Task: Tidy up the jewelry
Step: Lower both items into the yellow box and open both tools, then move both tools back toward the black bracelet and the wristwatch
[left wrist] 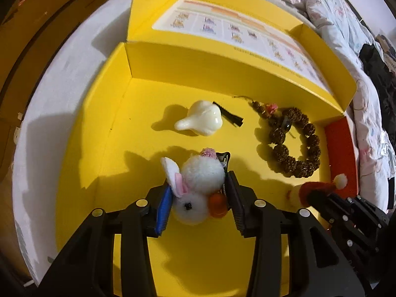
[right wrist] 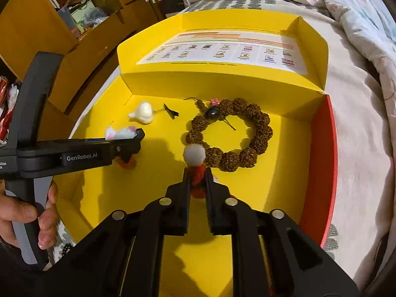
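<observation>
Release into the open yellow cardboard box (left wrist: 118, 113) was judged next: white pompom rabbit hair clip (left wrist: 198, 185) was gripped in the left claw (left wrist: 199, 199), long axis toward twelve o'clock; red-and-white pompom clip (right wrist: 196, 168) was pinched narrowly by the right claw (right wrist: 198, 198), brown beaded bracelet (right wrist: 231, 133) lying at one o'clock.

I read "GenRobot.AI" in white on the side of my left claw (right wrist: 138, 137); the box lid's printed sheet (right wrist: 222, 50) stays illegible.

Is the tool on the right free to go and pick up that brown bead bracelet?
Probably not yet: the right tool is already clamped on a red-and-white pom-pom clip. The bead bracelet lies uncovered just ahead.
</observation>
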The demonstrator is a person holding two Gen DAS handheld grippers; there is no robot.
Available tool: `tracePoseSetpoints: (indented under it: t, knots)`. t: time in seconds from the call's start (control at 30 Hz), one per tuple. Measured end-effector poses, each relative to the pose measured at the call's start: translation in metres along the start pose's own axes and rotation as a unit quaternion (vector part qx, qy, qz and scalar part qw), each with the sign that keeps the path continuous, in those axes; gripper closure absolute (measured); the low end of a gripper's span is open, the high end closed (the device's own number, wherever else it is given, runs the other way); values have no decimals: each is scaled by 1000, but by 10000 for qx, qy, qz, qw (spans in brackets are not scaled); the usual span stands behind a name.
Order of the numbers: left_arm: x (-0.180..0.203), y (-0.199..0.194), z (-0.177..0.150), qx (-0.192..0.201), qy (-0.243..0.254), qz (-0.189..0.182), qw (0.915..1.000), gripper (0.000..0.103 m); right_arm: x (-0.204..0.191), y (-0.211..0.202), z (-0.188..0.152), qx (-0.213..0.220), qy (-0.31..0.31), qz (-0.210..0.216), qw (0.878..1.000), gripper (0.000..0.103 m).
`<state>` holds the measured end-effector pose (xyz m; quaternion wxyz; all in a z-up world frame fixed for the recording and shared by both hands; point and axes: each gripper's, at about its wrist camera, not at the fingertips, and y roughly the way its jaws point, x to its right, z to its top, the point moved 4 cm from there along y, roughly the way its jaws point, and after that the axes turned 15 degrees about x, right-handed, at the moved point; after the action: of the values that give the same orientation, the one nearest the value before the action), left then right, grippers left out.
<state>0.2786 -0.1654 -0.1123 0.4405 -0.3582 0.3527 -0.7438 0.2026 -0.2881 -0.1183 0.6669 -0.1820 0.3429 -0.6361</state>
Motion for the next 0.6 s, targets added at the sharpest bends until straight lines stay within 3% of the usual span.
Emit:
tracePoseSetpoints:
  t: [0.1,0.17,0.23,0.3,0.37,0.43,0.6]
  knots:
    - [-2,-3,0,41,13,25,10000,51,2,-4,2,29,110,16,9999,83]
    - [-4,-9,2,139,-28,15,9999,38,1,-7,3,33,111,37,9999,83]
    - [-7,-16,5,257,-62,13,9996,35,-3,-11,4,-3,39,11,10000,81]
    - [-8,-24,6,321,-78,-17,9995,35,-5,-14,5,10,-45,-66,10000,70]
    - [-9,-28,6,359,-70,3,9993,34,-7,-19,7,121,-105,-125,9998,40]
    - [-10,-34,5,413,-53,14,9991,34,-9,-24,9,240,-162,-157,9995,30]
    - [-16,-61,-5,580,106,125,9982,34,-13,-43,17,436,-187,-199,9987,30]
